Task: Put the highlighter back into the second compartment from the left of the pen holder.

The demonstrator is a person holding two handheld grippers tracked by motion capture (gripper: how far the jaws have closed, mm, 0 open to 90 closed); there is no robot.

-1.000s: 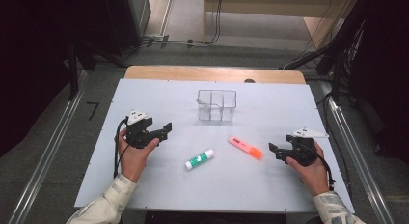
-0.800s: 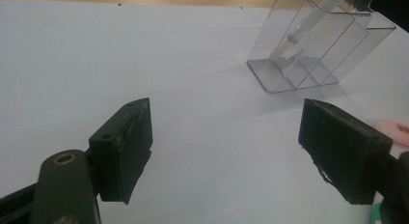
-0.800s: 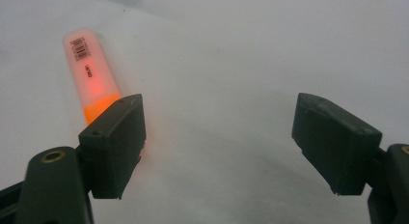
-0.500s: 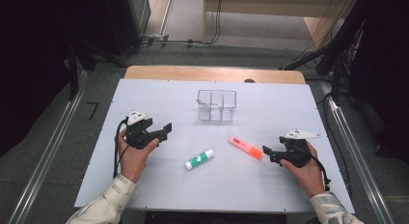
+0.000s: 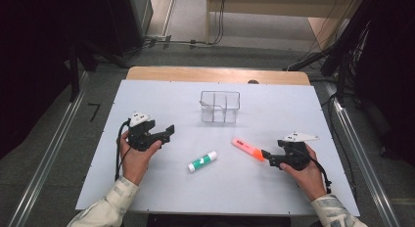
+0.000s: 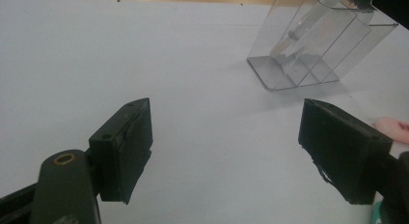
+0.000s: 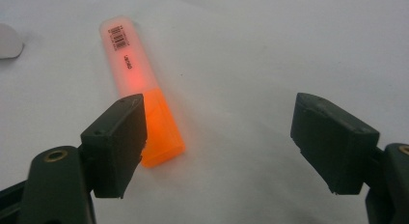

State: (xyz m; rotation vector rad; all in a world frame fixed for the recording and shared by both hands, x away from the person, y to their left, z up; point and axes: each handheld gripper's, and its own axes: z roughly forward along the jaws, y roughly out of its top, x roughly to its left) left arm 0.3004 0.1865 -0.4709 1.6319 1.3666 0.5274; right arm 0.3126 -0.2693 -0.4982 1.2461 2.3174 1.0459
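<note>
Orange marker (image 5: 249, 149): lies flat on the white table (image 5: 303, 109), right of the middle, slanted, its bright orange cap end towards the right gripper (image 5: 266, 154). In the right gripper view the marker (image 7: 140, 91) has a paler, see-through barrel with small print and a solid orange cap.
Right gripper: jaws wide apart, nothing pressed between them. In the right gripper view (image 7: 219, 147) the cap end lies just beside the left-hand jaw, partly behind it; the gap between the jaws shows bare table. Whether that jaw touches the cap I cannot tell.
Right hand (image 5: 306, 170): holds the gripper low near the table's right edge.
Left gripper (image 5: 166, 131): jaws wide apart and empty, seen in the left gripper view (image 6: 224, 151) over bare table.
Left hand (image 5: 134, 156): on the table's left part, well apart from the marker.
Glue stick (image 5: 202, 160): white with a green label, lying between the two grippers, nearer the front edge.
Clear box (image 5: 220, 106): see-through plastic with dividers, upright near the far middle of the table; something pale leans inside its left compartment.
</note>
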